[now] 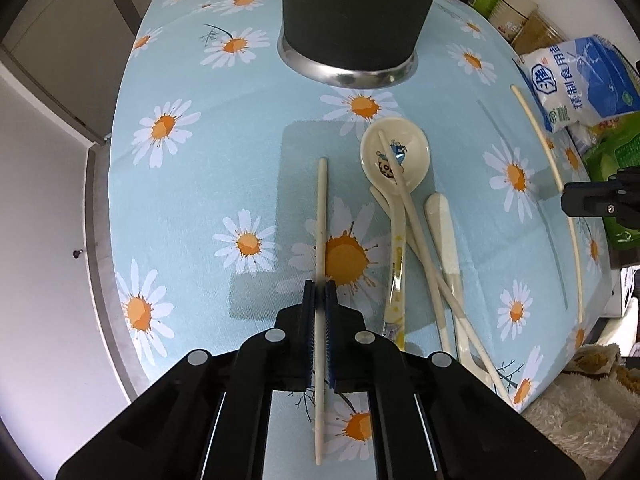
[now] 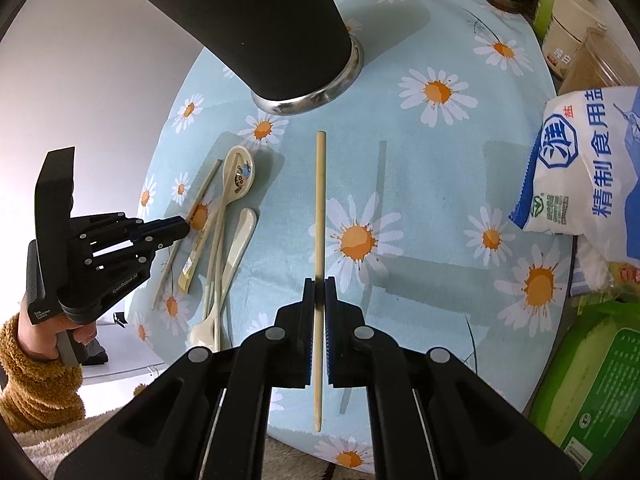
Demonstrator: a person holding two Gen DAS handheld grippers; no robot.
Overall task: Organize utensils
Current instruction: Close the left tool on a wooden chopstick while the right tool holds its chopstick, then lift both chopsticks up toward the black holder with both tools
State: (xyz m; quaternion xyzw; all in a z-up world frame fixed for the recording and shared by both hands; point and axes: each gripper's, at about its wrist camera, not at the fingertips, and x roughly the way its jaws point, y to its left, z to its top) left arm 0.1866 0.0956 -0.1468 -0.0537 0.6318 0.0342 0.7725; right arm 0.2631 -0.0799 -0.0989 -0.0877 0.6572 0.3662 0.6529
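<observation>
My left gripper (image 1: pixel 319 290) is shut on a cream chopstick (image 1: pixel 321 216) above the daisy tablecloth. My right gripper (image 2: pixel 319 286) is shut on a wooden chopstick (image 2: pixel 320 200), which also shows in the left wrist view (image 1: pixel 554 168). A black utensil cup (image 1: pixel 352 20) with a steel base stands ahead, also in the right wrist view (image 2: pixel 276 28). A pile of white spoons and chopsticks (image 1: pixel 416 216) lies right of my left gripper, with a cartoon-printed spoon (image 2: pixel 236 178) among them. The left gripper also shows in the right wrist view (image 2: pixel 182 230).
A white and blue salt bag (image 2: pixel 588 168) and a green package (image 2: pixel 592 384) lie at the right edge. Bottles and jars (image 2: pixel 560 12) stand at the back right. The table edge (image 1: pixel 116 216) drops off at the left.
</observation>
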